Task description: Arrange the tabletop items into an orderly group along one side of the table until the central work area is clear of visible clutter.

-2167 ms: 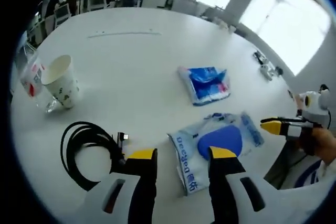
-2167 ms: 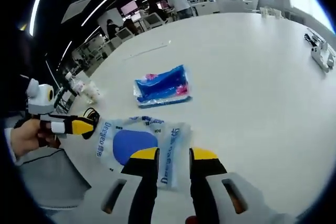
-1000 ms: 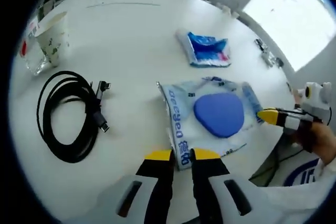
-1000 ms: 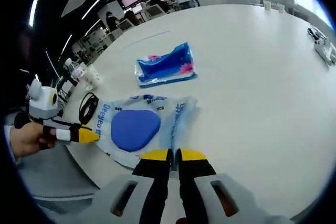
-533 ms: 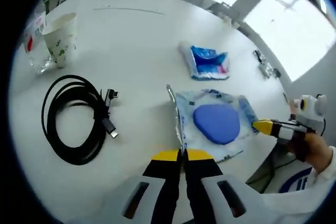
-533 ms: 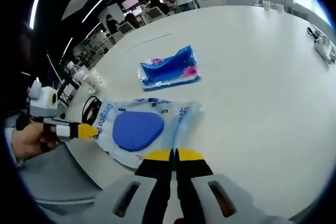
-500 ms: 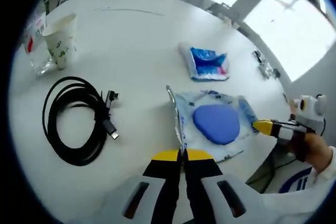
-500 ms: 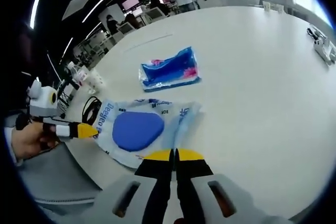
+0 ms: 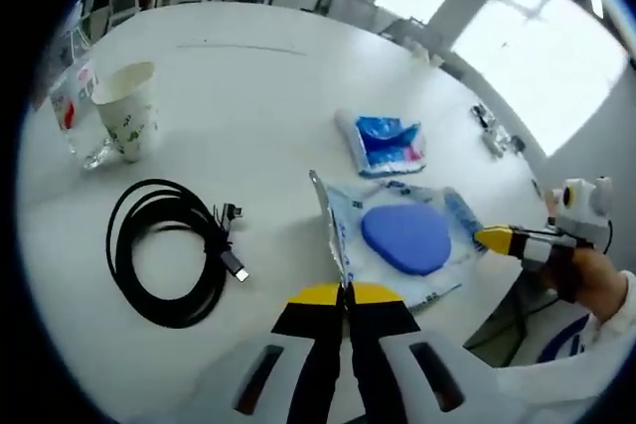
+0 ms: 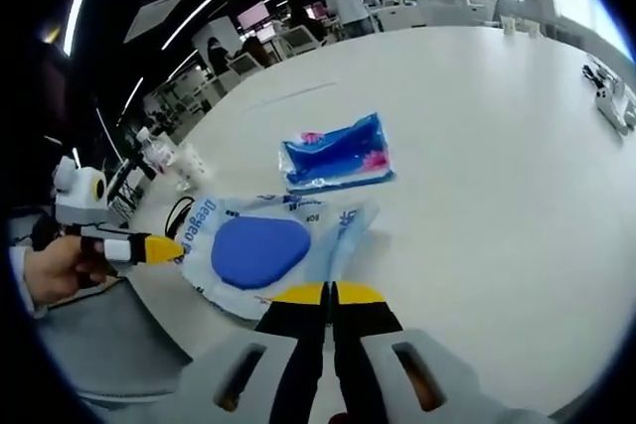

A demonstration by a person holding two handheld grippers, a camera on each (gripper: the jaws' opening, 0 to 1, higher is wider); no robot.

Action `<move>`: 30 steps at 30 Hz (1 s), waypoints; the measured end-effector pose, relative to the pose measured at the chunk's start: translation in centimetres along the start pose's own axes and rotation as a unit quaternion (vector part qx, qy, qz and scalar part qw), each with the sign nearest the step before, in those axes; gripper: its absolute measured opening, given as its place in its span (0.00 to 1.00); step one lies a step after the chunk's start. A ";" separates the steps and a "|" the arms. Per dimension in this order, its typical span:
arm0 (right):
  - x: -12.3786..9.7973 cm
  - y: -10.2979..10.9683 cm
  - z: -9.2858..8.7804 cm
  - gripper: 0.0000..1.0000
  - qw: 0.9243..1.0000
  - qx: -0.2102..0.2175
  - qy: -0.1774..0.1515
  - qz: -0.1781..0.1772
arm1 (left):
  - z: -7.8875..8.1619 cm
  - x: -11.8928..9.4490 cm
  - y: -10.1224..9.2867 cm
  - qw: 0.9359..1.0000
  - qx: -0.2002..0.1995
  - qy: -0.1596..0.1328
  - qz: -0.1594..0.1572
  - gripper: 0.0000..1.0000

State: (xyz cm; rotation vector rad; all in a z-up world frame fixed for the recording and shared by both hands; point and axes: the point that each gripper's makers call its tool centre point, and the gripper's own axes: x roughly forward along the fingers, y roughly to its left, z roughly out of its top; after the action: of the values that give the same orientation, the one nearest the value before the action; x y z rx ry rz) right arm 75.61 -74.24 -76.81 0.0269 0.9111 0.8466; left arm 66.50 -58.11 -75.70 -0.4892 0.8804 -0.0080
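A clear printed plastic bag (image 9: 402,238) with a blue pad inside lies near the table edge, between both grippers. My left gripper (image 9: 345,291) is shut on the bag's raised near edge. My right gripper (image 10: 331,293) is shut on the opposite edge of the same bag (image 10: 248,250). In the left gripper view the right gripper (image 9: 502,239) comes in from the right, held by a hand. The left gripper (image 10: 149,248) enters the right gripper view from the left. A blue tissue packet (image 9: 388,142) (image 10: 338,158) lies just beyond the bag.
A coiled black cable (image 9: 171,265) lies to the bag's left. Behind it stand a paper cup (image 9: 129,111) and a clear plastic cup (image 9: 75,118). Small gadgets (image 9: 492,131) (image 10: 608,96) sit at the far side of the round white table (image 9: 248,76).
Both grippers, open 2.2 s ago, have shut on opposite edges of the bag. The bag's edge under the left gripper has risen off the table.
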 end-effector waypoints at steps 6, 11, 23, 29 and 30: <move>0.1 1.3 1.4 0.00 1.000 -0.015 -0.018 0.007 | 1.6 -0.9 0.8 1.000 0.004 -0.020 0.002 0.00; 0.3 2.2 1.9 0.00 0.999 -0.027 -0.024 0.008 | 2.4 -1.2 1.6 1.000 0.005 -0.028 0.007 0.00; 1.9 4.8 5.0 0.00 0.995 -0.085 -0.044 0.025 | 4.8 -2.7 4.2 0.998 0.007 -0.056 0.020 0.00; 2.8 6.2 6.5 0.00 0.992 -0.114 -0.047 0.033 | 6.1 -3.5 5.9 0.997 -0.007 -0.073 0.028 0.00; 3.0 6.5 6.8 0.00 0.991 -0.118 -0.048 0.034 | 6.3 -3.5 6.3 0.997 -0.007 -0.074 0.029 0.00</move>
State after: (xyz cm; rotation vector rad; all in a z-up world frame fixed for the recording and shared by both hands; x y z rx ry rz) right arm 77.27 -65.66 -72.18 -0.1068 0.7193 1.0031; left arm 67.69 -49.24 -72.39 -0.4713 0.7499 0.0861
